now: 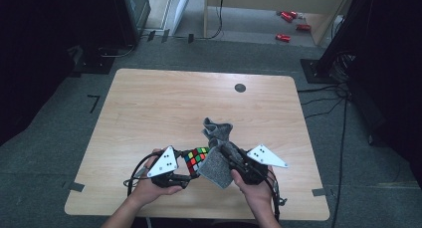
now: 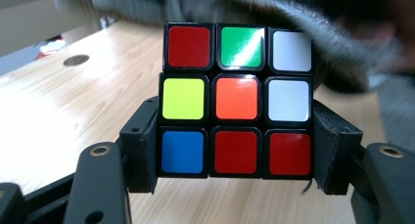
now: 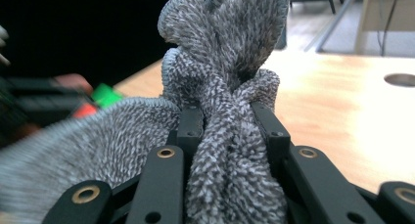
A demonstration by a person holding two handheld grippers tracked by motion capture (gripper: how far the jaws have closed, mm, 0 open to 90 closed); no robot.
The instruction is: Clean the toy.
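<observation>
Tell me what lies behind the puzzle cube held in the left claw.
Behind the colourful puzzle cube, a fuzzy grey cloth hangs close, bunched in the right claw. Beyond it lies the light wooden table. The cube's far side is hidden.

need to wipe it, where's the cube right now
In the high view the cube sits near the table's front edge, clamped in the left gripper, touching the grey cloth at its right.

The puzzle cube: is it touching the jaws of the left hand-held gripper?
Touching. The left gripper view shows both jaws of the left hand-held gripper pressed against the sides of the puzzle cube.
</observation>
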